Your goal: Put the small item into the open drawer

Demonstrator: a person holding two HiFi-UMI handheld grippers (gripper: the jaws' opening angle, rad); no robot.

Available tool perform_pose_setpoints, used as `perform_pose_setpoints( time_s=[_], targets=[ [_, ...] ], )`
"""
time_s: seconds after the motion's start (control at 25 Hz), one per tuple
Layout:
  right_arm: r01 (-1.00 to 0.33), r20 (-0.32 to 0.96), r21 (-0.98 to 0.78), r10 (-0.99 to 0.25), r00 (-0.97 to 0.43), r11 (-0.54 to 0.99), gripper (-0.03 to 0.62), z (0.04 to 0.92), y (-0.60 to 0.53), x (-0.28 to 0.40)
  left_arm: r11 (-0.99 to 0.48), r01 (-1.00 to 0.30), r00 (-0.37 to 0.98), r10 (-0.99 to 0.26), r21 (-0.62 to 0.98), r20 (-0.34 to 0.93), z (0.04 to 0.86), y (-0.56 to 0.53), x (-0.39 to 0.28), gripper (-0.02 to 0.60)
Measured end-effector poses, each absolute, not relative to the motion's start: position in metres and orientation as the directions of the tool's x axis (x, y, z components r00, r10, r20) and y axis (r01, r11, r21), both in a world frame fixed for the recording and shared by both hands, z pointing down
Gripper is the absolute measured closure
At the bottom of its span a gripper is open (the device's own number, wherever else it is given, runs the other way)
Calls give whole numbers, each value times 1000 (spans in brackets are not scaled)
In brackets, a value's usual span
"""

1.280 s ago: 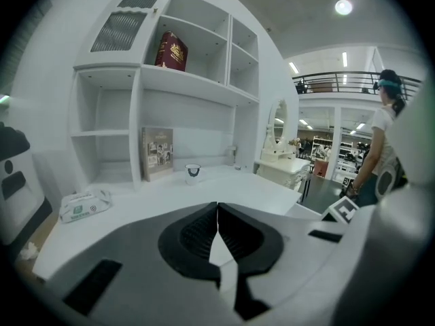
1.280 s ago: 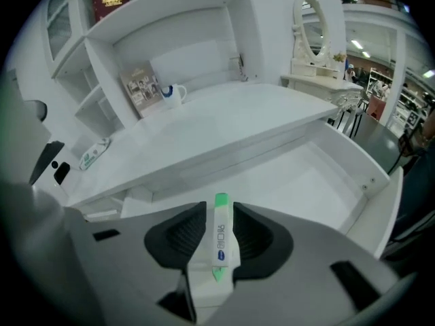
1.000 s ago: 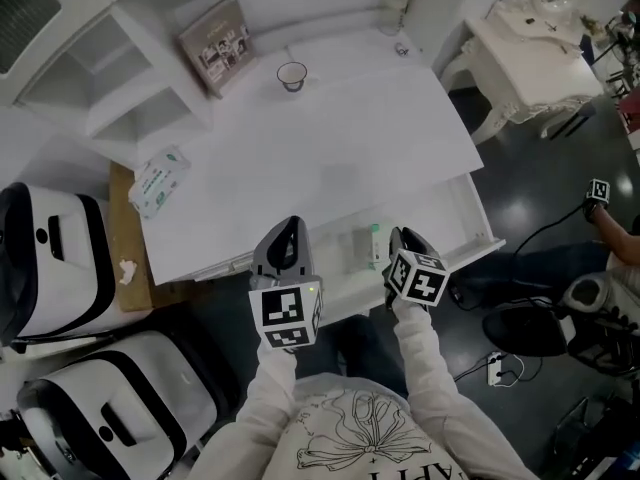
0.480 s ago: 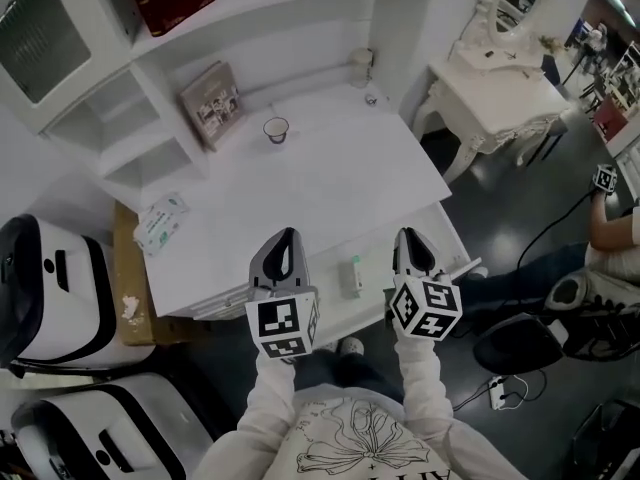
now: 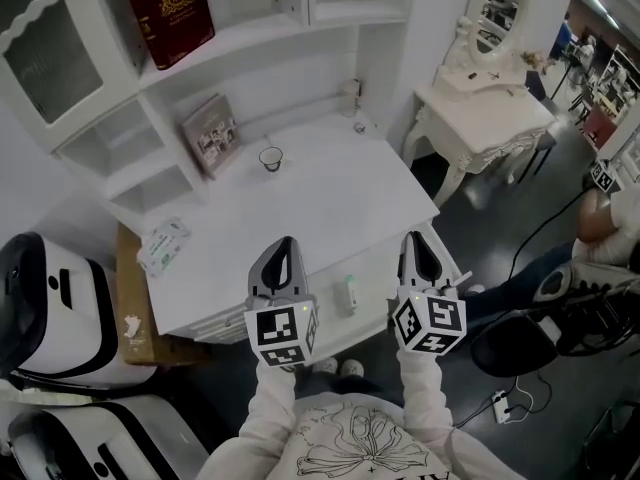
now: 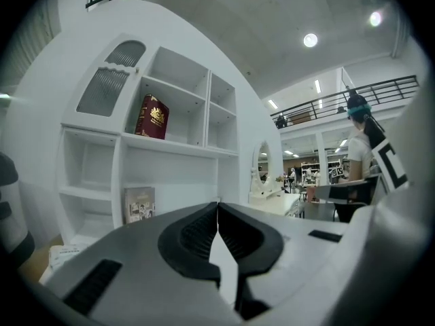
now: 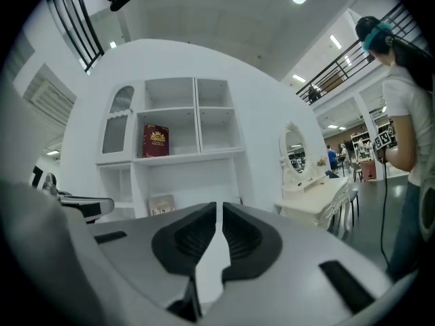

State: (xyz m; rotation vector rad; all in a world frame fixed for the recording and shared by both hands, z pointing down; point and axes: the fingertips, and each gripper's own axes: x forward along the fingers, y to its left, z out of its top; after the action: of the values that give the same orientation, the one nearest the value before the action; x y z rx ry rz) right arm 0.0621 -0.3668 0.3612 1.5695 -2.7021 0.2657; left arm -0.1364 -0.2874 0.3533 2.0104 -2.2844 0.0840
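The small item, a slim pale tube with a green tip, lies in the open drawer under the white desk's front edge. Both grippers are held above the drawer, the item between them and lower down. My left gripper is shut and empty; its tips meet in the left gripper view. My right gripper holds nothing. Its jaws are closing to a thin slit, seen in the right gripper view.
On the desk stand a small cup, a leaning book and a wipes packet. A red book is on the shelf. A dressing table stands right, a person beyond, rounded white machines left.
The view has pulled back and up from the desk. Both grippers have risen away from the drawer. The right jaws have closed. The item stays in the drawer.
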Motion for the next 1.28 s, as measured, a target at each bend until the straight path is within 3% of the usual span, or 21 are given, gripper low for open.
perform_pose_setpoints(
  time_s=[1.28],
  targets=[
    [-855,76,-119,-854,-514,504,574,353,-362,60,142,-990,-140,-987,15,84,340,-280,-135,576]
  ],
)
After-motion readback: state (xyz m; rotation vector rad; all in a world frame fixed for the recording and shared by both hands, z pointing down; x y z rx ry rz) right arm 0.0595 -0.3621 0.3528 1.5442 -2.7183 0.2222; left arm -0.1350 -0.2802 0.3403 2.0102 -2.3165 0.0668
